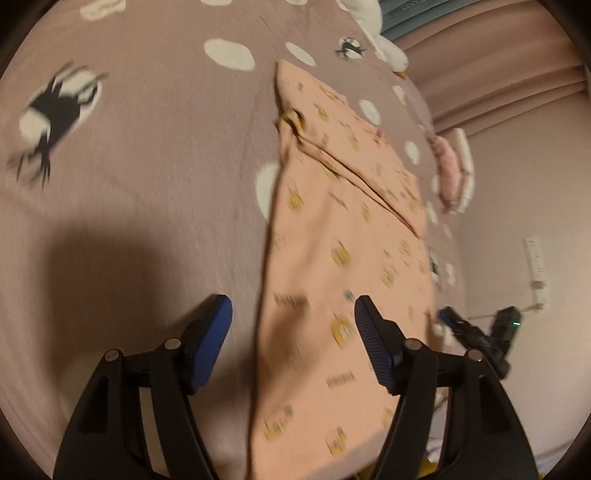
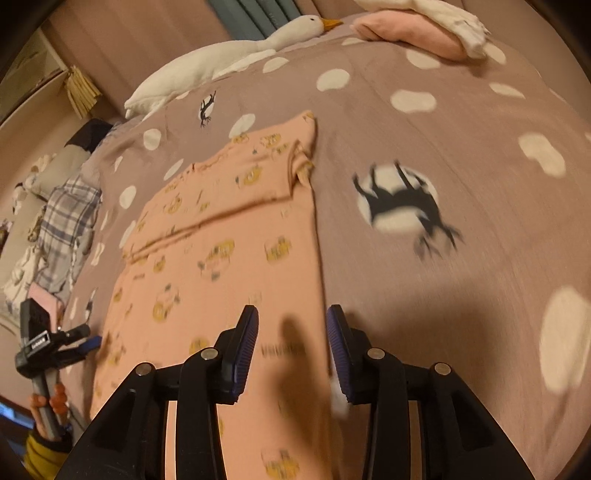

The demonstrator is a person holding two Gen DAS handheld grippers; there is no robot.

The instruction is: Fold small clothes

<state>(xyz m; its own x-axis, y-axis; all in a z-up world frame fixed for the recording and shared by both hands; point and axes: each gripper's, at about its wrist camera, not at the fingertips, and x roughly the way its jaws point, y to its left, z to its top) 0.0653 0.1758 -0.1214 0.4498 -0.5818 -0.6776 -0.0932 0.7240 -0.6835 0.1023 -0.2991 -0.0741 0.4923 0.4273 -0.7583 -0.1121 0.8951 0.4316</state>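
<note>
Mauve bedspread [image 2: 424, 295] with cream blobs and black animal silhouettes, filling both views. Peach printed garment [image 2: 221, 258] spread flat on it, sleeves folded across the upper part, one long side edge running straight. Plush white goose [image 2: 229, 55] along the far edge, beside folded pink and white cloths [image 2: 417, 33]. Plaid fabric [image 2: 66, 225] heaped off the bed's side; pleated curtain [image 1: 498, 48] and a wall power strip [image 1: 537, 269] beyond. Left gripper [image 1: 293, 314] above the garment's edge, jaws wide, gripping nothing. Right gripper [image 2: 291, 325] likewise over the opposite edge, jaws partly apart, empty.
</note>
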